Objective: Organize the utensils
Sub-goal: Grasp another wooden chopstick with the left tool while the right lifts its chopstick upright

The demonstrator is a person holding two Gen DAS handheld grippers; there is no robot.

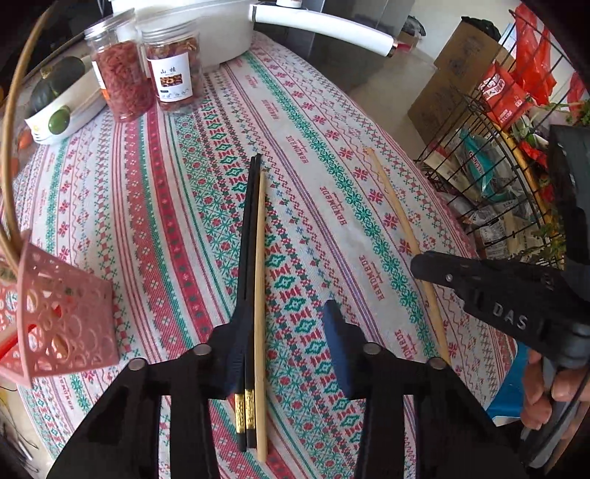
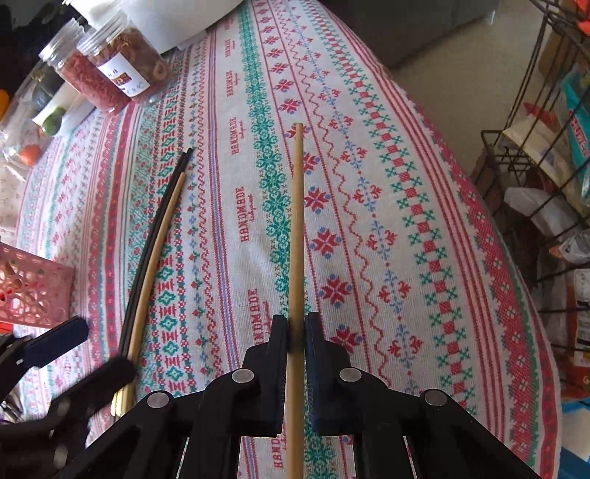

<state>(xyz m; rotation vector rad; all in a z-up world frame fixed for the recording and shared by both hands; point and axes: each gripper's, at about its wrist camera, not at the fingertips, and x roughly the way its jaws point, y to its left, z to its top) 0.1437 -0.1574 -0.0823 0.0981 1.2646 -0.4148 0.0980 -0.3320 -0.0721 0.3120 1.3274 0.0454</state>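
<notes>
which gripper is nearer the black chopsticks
Left. The left gripper straddles the black chopsticks, one of its fingers against them. The right gripper is off to the side, shut on a lone wooden chopstick.

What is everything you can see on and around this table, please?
black chopsticks: two, black with gold bands, on the tablecloth
wooden chopsticks: two, pale; one beside the black pair, one gripped
jars: two, clear, reddish contents, far left
basket: one, pink, left edge
pot: one, white, far end
wire rack: one, black, right of table
left hand-held gripper: one, black, open around three chopsticks
right hand-held gripper: one, black, shut on a wooden chopstick
</notes>
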